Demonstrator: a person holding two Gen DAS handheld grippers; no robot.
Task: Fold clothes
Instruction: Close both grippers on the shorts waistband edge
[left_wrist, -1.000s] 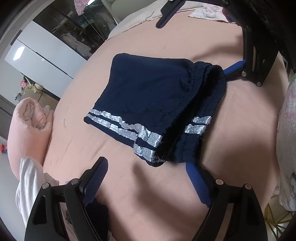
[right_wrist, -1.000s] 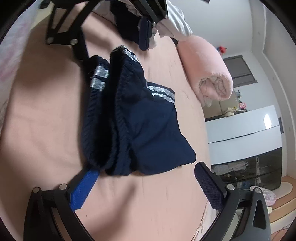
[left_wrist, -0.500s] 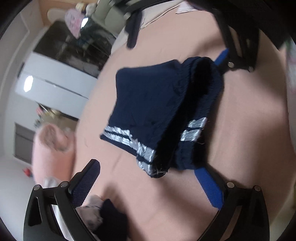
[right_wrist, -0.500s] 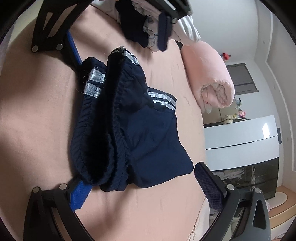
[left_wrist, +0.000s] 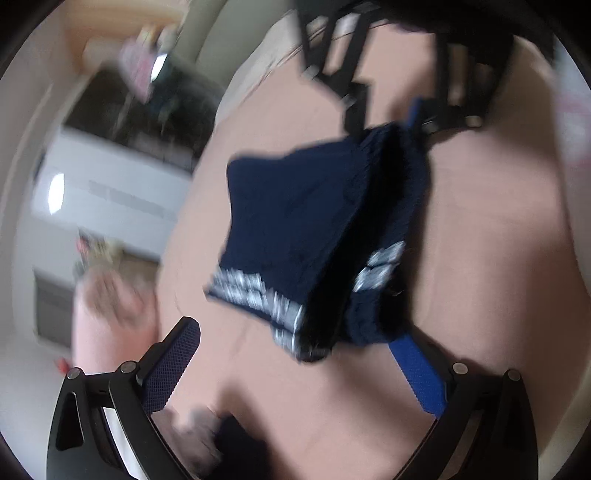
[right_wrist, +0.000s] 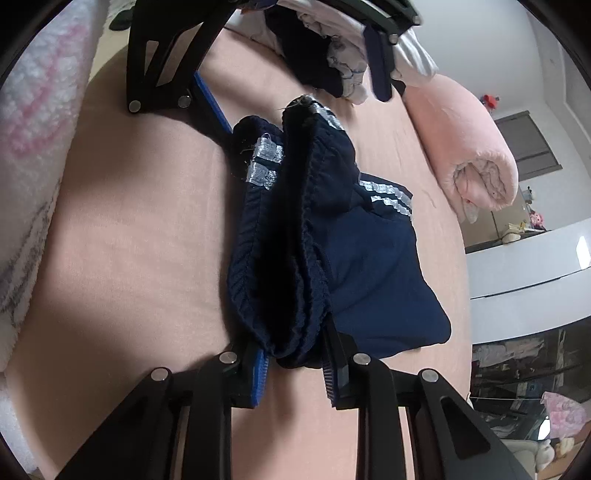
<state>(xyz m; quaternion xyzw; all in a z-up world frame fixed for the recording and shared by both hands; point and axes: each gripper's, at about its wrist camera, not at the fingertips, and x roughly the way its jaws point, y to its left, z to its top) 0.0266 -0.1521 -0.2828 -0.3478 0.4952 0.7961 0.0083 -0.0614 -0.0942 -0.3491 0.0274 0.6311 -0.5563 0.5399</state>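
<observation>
While the right gripper (right_wrist: 291, 369) has just been closing and now pinches the bunched waistband end of the shorts (right_wrist: 332, 258), the left gripper (left_wrist: 295, 369) stands wide open at the striped hem end, its pads clear of the cloth. The navy shorts lie partly folded on the pink sheet (right_wrist: 129, 240), between the two tools, one thick ridge of fabric running lengthwise (the left view is blurred, so fine detail there is uncertain).

To do this step well, I judge the left jaws should come in around the hem corner by the silver stripes (right_wrist: 264, 164) and take every layer together, as the right has done. Both ends then need lifting evenly, keeping the ridge taut so the layers do not slip apart. Lay the fold over flat, edges aligned with the lower panel, well clear of the clothes pile (right_wrist: 332, 55) and rolled blanket (right_wrist: 469, 140).
</observation>
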